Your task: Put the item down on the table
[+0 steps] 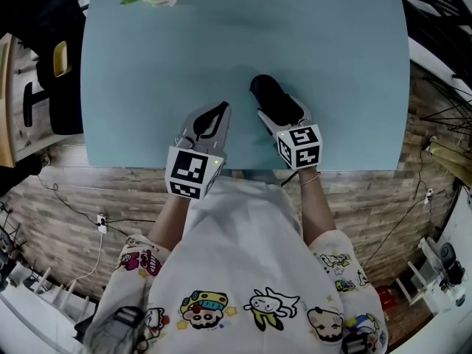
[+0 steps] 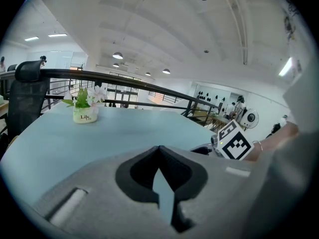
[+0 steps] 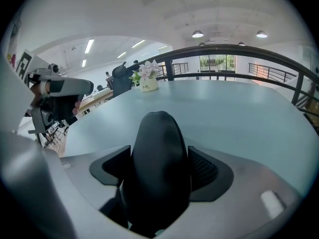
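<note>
Item [image 1: 265, 91], black, rear hidden in R tongs [image 1: 282, 116] clamped on it; L tongs [image 1: 220, 113] together, empty, over table [image 1: 332, 65]

The right tongs [image 3: 159, 167] clamp a smooth black oblong item [image 3: 158, 133] from both sides, its rounded end pointing out over the pale blue counter [image 3: 239, 113]. A small potted flower [image 3: 148, 78] stands at the far side. The left tongs [image 3: 82, 87] show at the left edge.
</note>
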Tool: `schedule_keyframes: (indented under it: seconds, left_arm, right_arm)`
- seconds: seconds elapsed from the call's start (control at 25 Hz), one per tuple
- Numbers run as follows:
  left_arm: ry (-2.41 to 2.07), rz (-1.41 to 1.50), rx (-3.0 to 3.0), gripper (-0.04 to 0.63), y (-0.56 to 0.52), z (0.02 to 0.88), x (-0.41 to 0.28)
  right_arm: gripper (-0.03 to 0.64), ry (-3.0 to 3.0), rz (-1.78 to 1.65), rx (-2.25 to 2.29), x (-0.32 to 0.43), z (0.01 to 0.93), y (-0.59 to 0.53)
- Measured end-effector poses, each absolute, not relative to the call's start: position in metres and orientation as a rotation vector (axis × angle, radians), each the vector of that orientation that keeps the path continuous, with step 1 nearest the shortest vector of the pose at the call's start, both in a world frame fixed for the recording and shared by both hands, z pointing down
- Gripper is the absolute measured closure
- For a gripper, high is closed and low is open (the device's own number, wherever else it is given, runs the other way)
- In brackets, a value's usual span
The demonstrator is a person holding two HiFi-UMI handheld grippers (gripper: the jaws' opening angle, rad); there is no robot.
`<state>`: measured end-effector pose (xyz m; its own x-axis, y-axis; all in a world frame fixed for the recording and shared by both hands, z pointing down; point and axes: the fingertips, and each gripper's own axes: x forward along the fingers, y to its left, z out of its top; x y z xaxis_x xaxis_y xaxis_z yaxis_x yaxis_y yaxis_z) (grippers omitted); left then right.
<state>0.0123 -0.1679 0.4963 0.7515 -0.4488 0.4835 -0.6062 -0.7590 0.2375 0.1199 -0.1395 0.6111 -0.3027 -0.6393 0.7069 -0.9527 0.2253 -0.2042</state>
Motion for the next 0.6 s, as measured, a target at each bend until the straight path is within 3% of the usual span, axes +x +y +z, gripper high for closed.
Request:
schedule_keyframes:
  seconds: [0.6]
  left_arm:
    - [-0.843,0.533,2.592,0.597,-0.173,0.483,0.013]
  right_arm:
    - [0.227,-2.072,0.854,1.527,0.124,0.585,-0.139]
